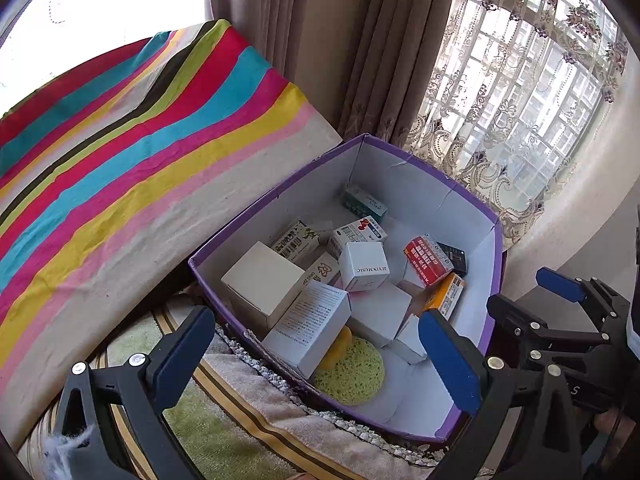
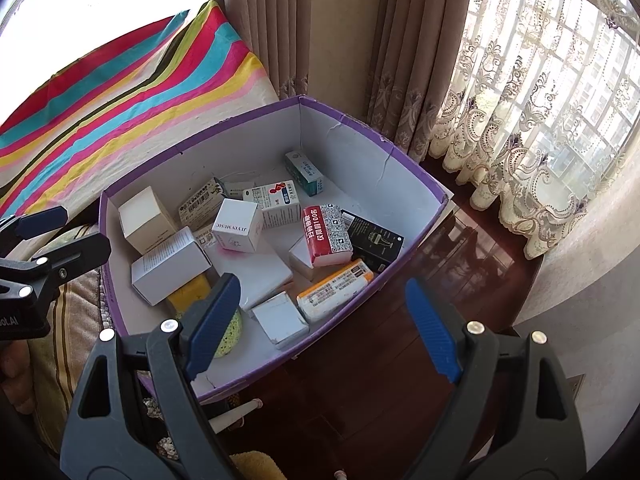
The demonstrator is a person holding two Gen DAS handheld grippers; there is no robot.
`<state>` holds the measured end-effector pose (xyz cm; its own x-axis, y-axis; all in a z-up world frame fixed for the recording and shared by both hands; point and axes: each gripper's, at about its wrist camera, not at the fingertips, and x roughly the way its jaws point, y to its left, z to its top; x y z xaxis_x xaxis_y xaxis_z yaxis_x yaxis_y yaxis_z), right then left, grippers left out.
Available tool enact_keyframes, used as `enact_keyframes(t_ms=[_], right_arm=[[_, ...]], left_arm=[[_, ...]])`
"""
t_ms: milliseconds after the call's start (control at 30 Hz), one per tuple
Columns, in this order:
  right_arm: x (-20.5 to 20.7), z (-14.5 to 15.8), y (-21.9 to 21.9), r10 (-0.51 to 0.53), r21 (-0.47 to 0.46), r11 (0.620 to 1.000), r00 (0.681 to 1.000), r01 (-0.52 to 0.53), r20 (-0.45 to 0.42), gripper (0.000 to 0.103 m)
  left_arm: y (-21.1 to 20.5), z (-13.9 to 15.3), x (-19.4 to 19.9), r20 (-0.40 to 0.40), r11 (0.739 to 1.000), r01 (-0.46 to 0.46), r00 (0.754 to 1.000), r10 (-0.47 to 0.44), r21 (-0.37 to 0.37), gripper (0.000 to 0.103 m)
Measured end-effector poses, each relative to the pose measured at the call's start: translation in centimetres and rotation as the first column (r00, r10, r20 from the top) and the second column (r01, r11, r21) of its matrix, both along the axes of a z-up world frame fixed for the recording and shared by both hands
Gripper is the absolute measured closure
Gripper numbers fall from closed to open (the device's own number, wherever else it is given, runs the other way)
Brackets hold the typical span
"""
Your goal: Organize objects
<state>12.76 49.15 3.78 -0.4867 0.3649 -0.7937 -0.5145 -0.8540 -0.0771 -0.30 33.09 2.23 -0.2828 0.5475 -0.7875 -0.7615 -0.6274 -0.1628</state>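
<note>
Fingers (image 2: 216, 320) spread empty above box (image 2: 420, 216) of packets (image 2: 332, 236).

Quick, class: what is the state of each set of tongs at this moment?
Left tongs: open, holding nothing, above the purple box.
Right tongs: open, holding nothing.

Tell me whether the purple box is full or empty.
Partly full: the purple box holds loose small cartons, like the red pack, with bare floor showing.

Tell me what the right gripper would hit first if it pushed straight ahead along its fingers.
Probably the purple box's near rim, or the orange-and-white box just inside it. The right gripper is open and empty; depth is unclear.
</note>
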Motion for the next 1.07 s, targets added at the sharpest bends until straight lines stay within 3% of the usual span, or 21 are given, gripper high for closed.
enact_keyframes(t_ms=[1067], right_arm=[[0.18, -0.23, -0.07, -0.012, -0.020, 1.000, 1.000, 0.011, -0.002, 0.016]], left_arm=[[0.48, -0.17, 0.45, -0.004, 0.999, 0.045, 0.999, -0.045, -0.017, 0.000]])
